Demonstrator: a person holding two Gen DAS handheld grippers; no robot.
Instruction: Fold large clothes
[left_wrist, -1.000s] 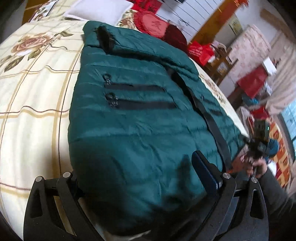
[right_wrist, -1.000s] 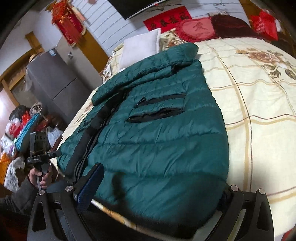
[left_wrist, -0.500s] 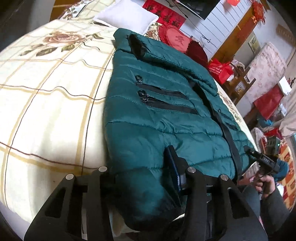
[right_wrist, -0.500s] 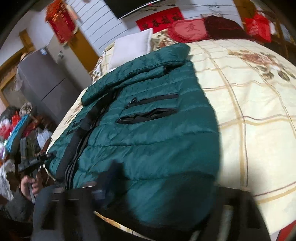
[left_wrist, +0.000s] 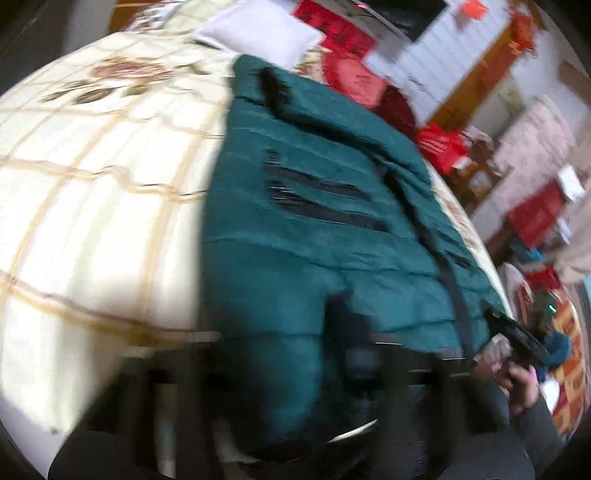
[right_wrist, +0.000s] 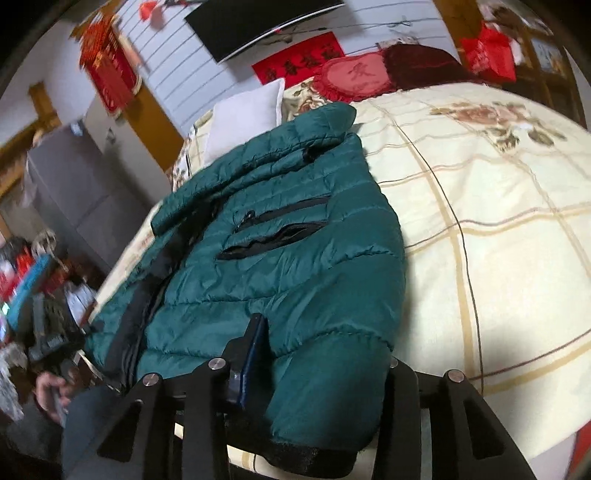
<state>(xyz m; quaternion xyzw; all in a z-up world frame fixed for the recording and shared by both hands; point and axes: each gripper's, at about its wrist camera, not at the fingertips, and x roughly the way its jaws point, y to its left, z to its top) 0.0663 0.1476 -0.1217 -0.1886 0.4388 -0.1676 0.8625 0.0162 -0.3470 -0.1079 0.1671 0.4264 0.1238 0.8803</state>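
Note:
A dark green puffer jacket lies flat on the bed, collar far, hem toward me, with two black zipped pockets on its front. My left gripper is blurred; its jaws are closing, with the jacket's near hem corner bunched between them. My right gripper is also closing, and its fingers squeeze the opposite hem corner into a bulge. In each wrist view the person's other hand shows at the far hem corner, holding its gripper handle.
The bed has a cream checked quilt with rose prints. A white pillow and a red cushion sit at the head. Beside the bed are a grey cabinet and red bags.
Both grippers' jaws have drawn together from wide open onto the jacket's hem corners. The left view has swung and blurred; the hem now bulges between each pair of fingers.

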